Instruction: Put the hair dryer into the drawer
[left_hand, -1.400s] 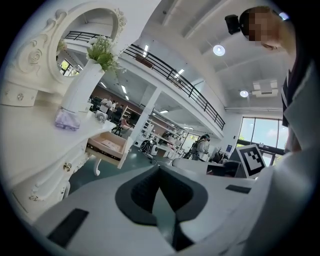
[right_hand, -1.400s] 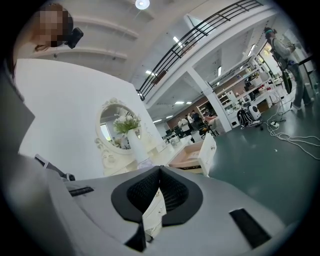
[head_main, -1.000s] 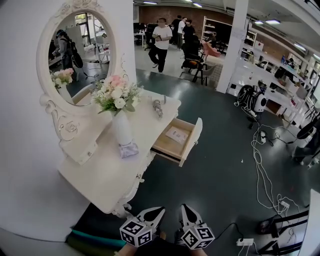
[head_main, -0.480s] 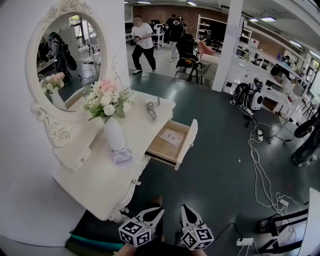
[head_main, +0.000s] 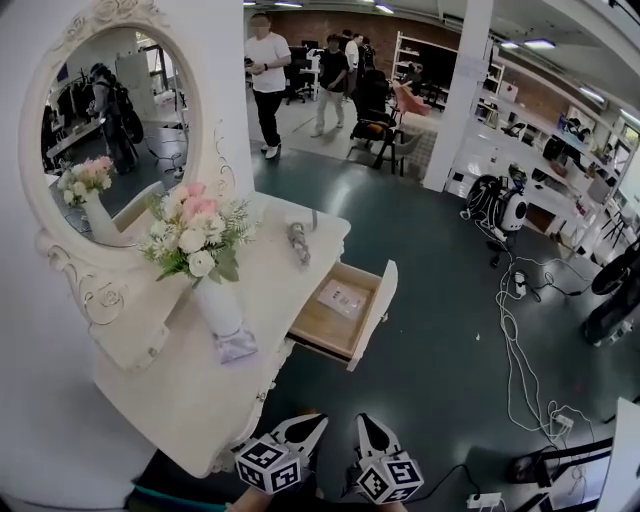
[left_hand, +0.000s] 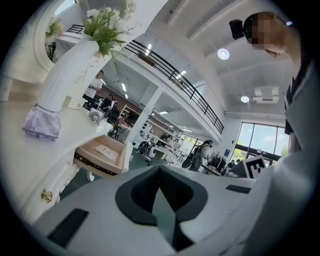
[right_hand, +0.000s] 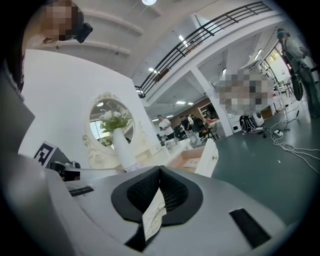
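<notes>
**Both claws closed and empty, hair dryer on the desk**

Head view: I see the white desk (head_main: 190, 400) running along the wall at left, with its oval mirror (head_main: 110, 130) at the back edge. The hair dryer (head_main: 298, 243) lies on the desk top near the far corner, close to the front edge and just beyond the open drawer (head_main: 345, 315). That drawer juts out from the front edge, and a flat packet (head_main: 342, 297) lies in it. A vase of flowers (head_main: 205, 270) stands mid-desk, near the mirror, with a lilac frill (head_main: 236, 346) at its foot. My left gripper (head_main: 318, 421) and right gripper (head_main: 363, 420) sit side by side at the bottom of the frame, off the desk's near corner and well apart from the hair dryer. People stand in the room beyond, and cables (head_main: 515, 340) trail over the floor at right.

Left gripper view: the jaws meet at their tips with nothing between them. The vase rises at left, the drawer hangs open below the desk's edge, and the hair dryer shows as a small shape above it.

Right gripper view: these jaws are also together and grip nothing. Ahead I see the mirror, the vase and the drawer's white front. I cannot pick out the hair dryer here.
</notes>
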